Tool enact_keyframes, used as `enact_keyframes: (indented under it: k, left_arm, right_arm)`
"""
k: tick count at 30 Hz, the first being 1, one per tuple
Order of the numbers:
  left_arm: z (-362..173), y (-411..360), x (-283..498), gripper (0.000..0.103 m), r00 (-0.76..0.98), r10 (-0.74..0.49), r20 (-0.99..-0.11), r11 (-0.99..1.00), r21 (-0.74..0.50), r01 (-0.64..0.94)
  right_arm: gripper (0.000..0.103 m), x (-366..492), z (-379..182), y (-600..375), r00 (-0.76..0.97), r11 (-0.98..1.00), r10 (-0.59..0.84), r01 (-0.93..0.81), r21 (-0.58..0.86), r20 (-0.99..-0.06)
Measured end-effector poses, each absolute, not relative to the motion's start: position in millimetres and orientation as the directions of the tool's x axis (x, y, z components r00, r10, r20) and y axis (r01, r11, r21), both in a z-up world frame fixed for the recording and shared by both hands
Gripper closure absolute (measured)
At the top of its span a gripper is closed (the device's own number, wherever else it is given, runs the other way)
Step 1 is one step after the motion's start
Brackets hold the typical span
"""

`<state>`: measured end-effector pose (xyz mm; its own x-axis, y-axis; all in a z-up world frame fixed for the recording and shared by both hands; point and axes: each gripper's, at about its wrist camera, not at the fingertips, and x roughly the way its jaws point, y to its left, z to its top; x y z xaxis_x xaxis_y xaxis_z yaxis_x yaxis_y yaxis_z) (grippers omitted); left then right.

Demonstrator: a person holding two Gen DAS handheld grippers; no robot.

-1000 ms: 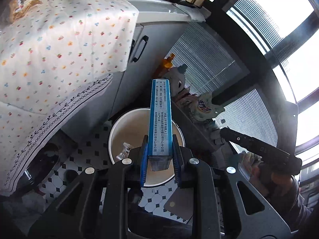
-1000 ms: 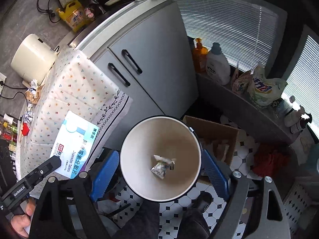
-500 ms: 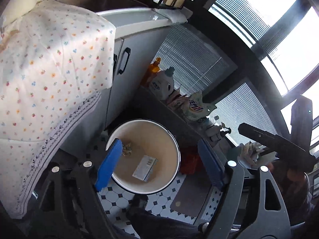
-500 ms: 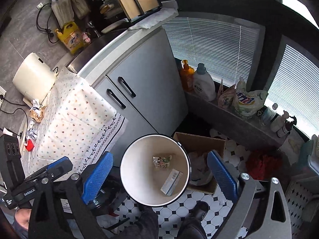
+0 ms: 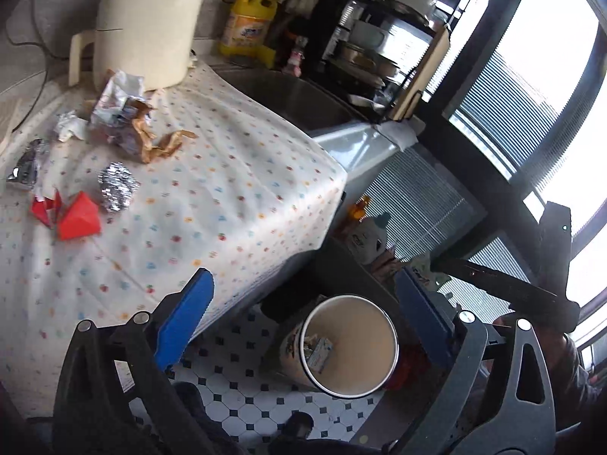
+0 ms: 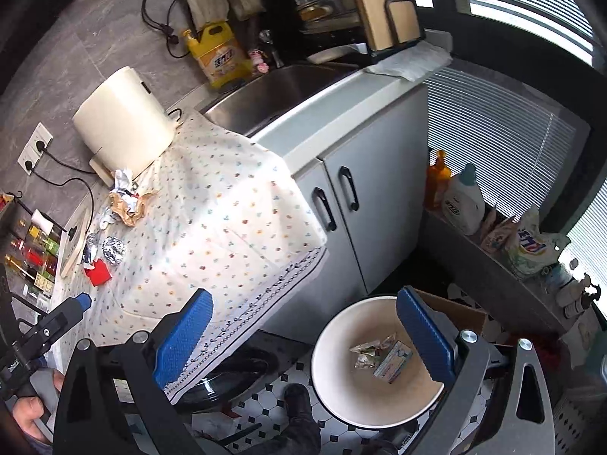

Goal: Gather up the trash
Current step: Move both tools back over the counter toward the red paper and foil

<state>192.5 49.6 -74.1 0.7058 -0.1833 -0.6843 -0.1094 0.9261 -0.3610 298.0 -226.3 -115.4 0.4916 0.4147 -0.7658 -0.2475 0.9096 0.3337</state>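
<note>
My left gripper (image 5: 303, 280) hangs over the table edge above the white bin (image 5: 364, 326), its jaws opening with nothing between them. My right gripper (image 6: 303, 295) is open and empty, above the same bin (image 6: 341, 352). A small blue-and-white box (image 6: 392, 356) lies in the bin beside a crumpled wrapper (image 6: 370, 352); the left wrist view shows the box (image 5: 320, 350) too. On the dotted tablecloth (image 5: 227, 197) lie red paper (image 5: 77, 220), a foil ball (image 5: 117, 185) and crumpled wrappers (image 5: 125, 121).
A cream appliance (image 5: 148, 22) and a yellow detergent jug (image 5: 246, 26) stand behind the trash, next to a steel sink (image 5: 288, 94). A grey cabinet (image 6: 360, 197), a cardboard box (image 6: 455, 307) and bottles on a ledge (image 6: 463, 201) surround the bin on the tiled floor.
The left gripper opened and let the blue box drop into the bin. Both grippers then rose and swung back, bringing the table top and its trash into view.
</note>
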Motion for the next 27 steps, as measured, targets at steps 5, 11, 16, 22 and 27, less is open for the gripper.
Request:
enact_keyframes:
  k: [5,11,16,22,27]
  left_arm:
    - [-69,102,171,0.007,0.739,-0.106,-0.666,0.91,-0.365,-0.199]
    - [-70,163,146,0.007,0.761,-0.024,-0.648,0.872,-0.386,-0.301]
    - [-77,211,127,0.007,0.765,0.024,-0.643,0.84,-0.403,-0.365]
    - [-88,255,120,0.007,0.763,0.036,-0.645,0.816,-0.422,-0.395]
    - [-100,286,131,0.031,0.755,-0.005,-0.656,0.815,-0.441,-0.377]
  right_arm:
    - [0.008,298,-106,-172,0.471,0.888,0.451,-0.325,0.326,-0.758]
    - [0.008,298,-98,-112,0.446,0.863,0.477,-0.402,0.306,-0.758]
    - [0.008,298,-91,-61,0.429,0.841,0.491,-0.462,0.284,-0.758]
    - [0.008,300,-93,-3,0.4,0.82,0.503,-0.5,0.278,-0.766]
    - [0.008,299,-96,39,0.389,0.812,0.511,-0.511,0.282,-0.767]
